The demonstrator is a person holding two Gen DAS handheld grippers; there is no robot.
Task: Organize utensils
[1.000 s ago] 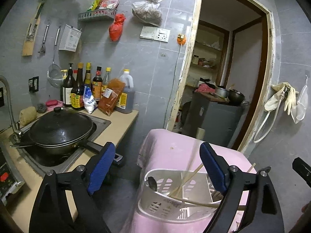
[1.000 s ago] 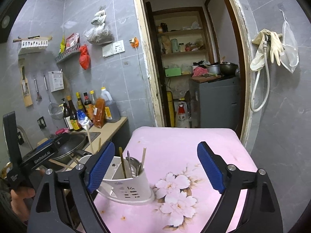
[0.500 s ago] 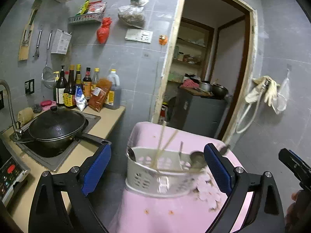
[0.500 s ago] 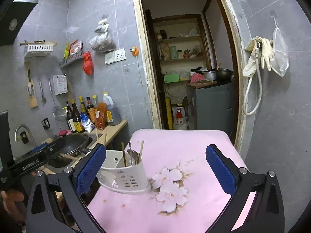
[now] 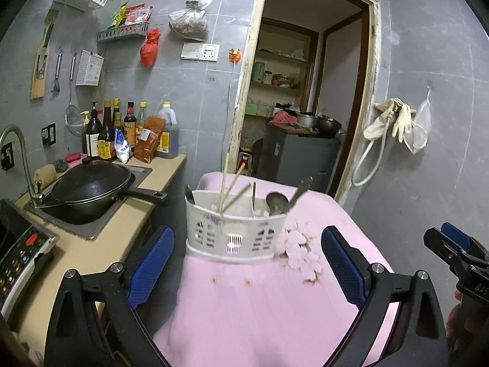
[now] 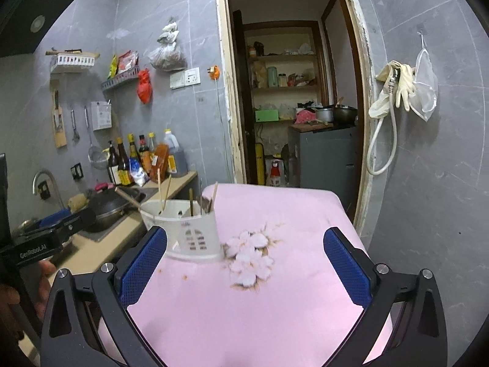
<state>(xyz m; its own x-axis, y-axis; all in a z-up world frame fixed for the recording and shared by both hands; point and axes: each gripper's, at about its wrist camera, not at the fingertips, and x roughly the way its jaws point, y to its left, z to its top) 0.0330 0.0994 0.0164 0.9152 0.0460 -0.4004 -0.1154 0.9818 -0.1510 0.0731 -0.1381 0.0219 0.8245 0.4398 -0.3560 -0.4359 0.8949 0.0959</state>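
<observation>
Both the left gripper and right gripper stand wide open, holding nothing. The white utensil caddy with chopsticks and spoons sits upright on the pink tablecloth, ahead of the left jaws

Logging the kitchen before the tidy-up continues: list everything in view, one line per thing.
utensil caddy: one, white, on the table's near-left part
chopsticks: several, tan, upright in caddy
spoon: one, metal, caddy's right end
table: one, pink floral cover, centre
wok: one, black, lidded, in the sink
bottles: a row, dark, counter back
red bag: one, hung on wall
gloves: pale, hung right of doorway
left gripper: blue pads, open, empty
right gripper: blue pads, open, empty
</observation>
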